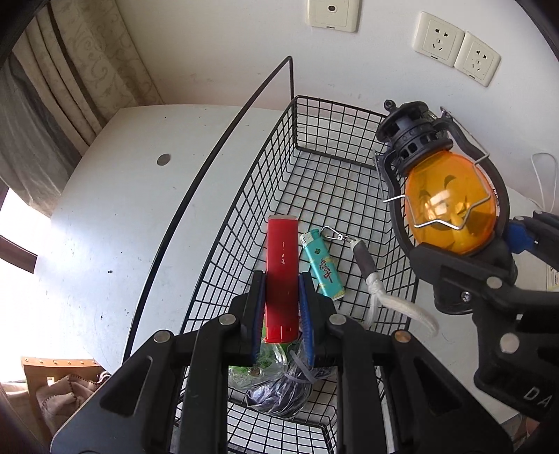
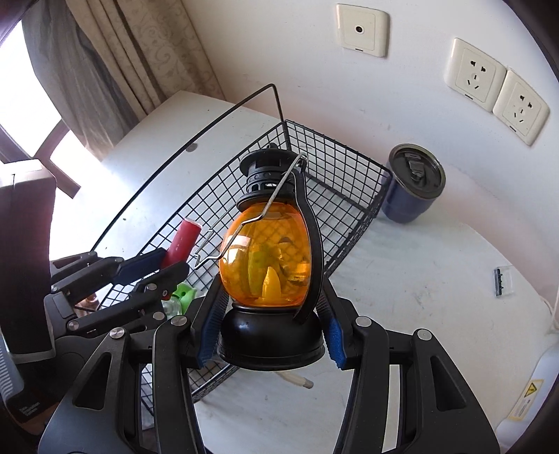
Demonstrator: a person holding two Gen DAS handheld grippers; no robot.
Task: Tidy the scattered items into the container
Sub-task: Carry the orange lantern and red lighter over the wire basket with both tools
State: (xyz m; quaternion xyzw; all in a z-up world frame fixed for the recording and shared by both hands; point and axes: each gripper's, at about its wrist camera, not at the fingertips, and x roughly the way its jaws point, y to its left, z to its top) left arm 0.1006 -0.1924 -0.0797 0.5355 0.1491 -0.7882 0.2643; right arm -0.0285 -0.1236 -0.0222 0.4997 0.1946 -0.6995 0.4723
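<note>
The left gripper (image 1: 282, 307) clenched its jaws on the red case (image 1: 282, 276) above the wire basket (image 1: 335, 115), ready to drop it in; at two o'clock the right gripper (image 2: 269, 328) grasped the lantern (image 2: 269, 258) by its base, carried upright over the counter (image 2: 419, 279).

white desk (image 1: 115, 209) against a plain wall (image 2: 279, 52), daylight from my left.
i see three cream wall plates: one single-port plate (image 2: 361, 29) and two power sockets (image 2: 475, 75) side by side. patterned beige curtains (image 1: 87, 63) hang beside a bright window (image 2: 24, 101) with a dark frame. a round metal cap (image 1: 163, 159) sits in the desk top.
</note>
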